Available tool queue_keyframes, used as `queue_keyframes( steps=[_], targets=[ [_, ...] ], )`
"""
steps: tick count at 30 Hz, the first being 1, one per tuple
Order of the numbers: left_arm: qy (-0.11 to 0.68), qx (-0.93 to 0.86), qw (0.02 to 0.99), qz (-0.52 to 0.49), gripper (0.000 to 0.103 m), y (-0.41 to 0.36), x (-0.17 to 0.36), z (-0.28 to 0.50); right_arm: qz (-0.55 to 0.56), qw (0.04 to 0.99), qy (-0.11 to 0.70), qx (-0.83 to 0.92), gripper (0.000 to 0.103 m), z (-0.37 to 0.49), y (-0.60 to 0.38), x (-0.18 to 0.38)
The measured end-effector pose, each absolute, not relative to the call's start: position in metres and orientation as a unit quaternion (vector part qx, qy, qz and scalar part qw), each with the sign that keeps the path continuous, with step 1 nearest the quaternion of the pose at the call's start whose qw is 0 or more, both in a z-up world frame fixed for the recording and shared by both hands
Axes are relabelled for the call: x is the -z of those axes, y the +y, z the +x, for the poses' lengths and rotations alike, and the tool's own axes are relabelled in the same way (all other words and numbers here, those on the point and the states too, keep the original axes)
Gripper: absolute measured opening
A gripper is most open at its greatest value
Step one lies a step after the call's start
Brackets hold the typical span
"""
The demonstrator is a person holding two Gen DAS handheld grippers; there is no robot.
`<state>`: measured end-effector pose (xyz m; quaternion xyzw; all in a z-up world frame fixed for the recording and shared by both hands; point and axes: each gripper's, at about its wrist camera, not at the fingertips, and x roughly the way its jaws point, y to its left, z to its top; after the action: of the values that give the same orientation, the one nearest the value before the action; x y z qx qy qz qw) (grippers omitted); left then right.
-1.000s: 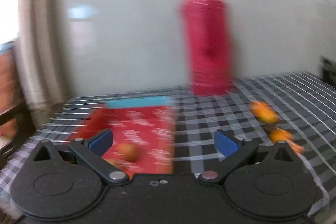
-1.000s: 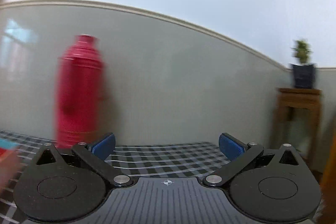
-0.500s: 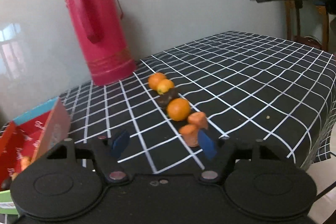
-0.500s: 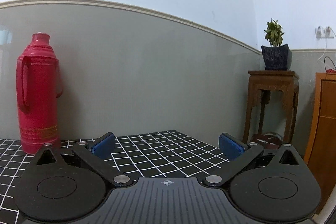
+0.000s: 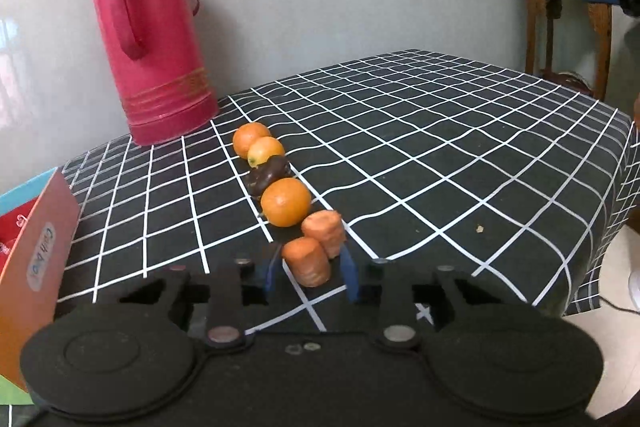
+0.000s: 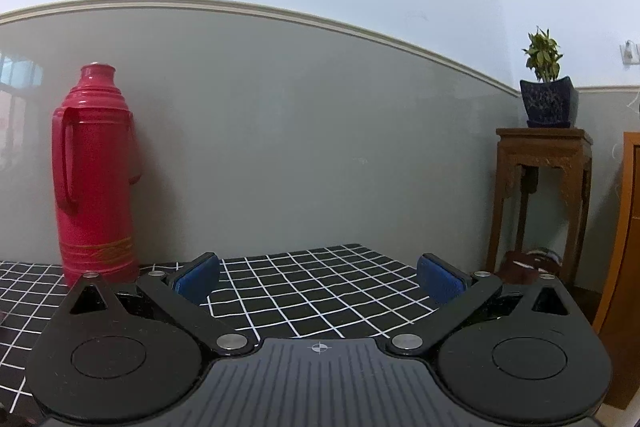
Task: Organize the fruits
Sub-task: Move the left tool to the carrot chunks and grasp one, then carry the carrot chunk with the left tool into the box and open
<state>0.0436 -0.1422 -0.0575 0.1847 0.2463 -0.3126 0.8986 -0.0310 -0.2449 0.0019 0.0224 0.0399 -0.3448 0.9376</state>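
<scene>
A row of produce lies on the checked tablecloth (image 5: 440, 155): two small oranges (image 5: 251, 139), a dark brown piece (image 5: 270, 173), a bigger orange (image 5: 285, 201) and two carrot stubs. My left gripper (image 5: 308, 275) points down at the near carrot stub (image 5: 306, 261). Its jaws are closing, with the stub between the blue pads (image 5: 349, 273) and held at its sides. The far carrot stub (image 5: 324, 233) leans right behind it. My right gripper (image 6: 318, 279) stands open and level above the cloth with nothing between its fingers. It also shows in the upper right of the left wrist view.
A tall red thermos (image 5: 152, 39) stands by the grey wall behind the row. An open red and orange carton (image 5: 36, 247) sits at the left edge. The table's right edge drops off near a wooden stand (image 6: 544, 163) with a potted plant (image 6: 546, 83).
The left view swung from the carton to the produce row and dropped closer. The left jaws went from wide open to narrow around the near carrot stub. The right view steadied.
</scene>
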Motion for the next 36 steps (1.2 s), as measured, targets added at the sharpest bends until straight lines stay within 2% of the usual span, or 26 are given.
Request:
queue_keyframes(
  steps=[5, 14, 24, 30, 36],
  targets=[
    [0.248, 0.308, 0.900, 0.182, 0.016, -0.143, 0.057, 0.044, 0.034, 0.937, 0.042, 0.345, 0.103, -0.031, -0.248, -0.001],
    [0.217, 0.253, 0.929, 0.161, 0.016, -0.121, 0.037, 0.044, 0.039, 0.941, 0.047, 0.332, 0.103, -0.028, -0.246, -0.002],
    [0.162, 0.096, 0.974, 0.125, 0.016, -0.061, 0.004, 0.061, 0.045, 0.948, 0.061, 0.309, 0.103, -0.019, -0.237, 0.002],
    [0.170, 0.005, 0.980, 0.103, 0.016, -0.030, -0.003, 0.080, 0.037, 0.959, 0.079, 0.269, 0.103, -0.006, -0.221, 0.006],
    [0.211, -0.042, 0.972, 0.093, 0.016, -0.009, 0.000, 0.098, 0.023, 0.971, 0.121, 0.203, 0.103, 0.011, -0.203, 0.015]
  ],
)
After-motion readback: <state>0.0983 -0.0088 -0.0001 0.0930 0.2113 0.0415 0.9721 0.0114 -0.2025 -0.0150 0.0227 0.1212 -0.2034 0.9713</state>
